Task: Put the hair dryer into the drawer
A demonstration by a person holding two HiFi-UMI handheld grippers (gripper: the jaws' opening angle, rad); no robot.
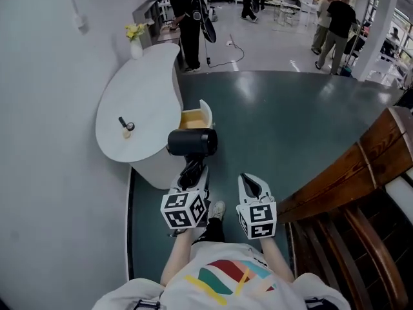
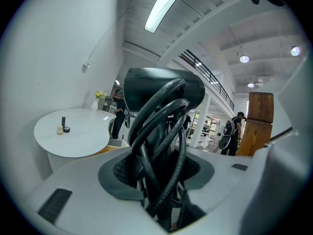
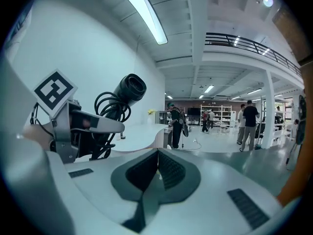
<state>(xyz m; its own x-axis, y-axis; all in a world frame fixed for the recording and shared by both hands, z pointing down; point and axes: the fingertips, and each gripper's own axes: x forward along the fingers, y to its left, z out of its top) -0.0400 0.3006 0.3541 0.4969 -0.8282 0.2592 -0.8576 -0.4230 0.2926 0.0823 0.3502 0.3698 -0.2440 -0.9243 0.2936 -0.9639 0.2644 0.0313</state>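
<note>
Two grippers are held side by side over a dark floor (image 1: 277, 128). Fingers of the left gripper (image 1: 191, 172) grasp the black hair dryer (image 1: 192, 142) by its cord-wrapped handle, barrel uppermost, in the air near the open drawer (image 1: 194, 119) of the white bench (image 1: 139, 99). Fingers of the right gripper (image 1: 250, 185) are clenched together, empty.

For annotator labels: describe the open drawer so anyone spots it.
Find the white curvy table by the left wall. An open drawer juts from its right side. Tan wood inside, white front, just beyond the black hair dryer.
</note>
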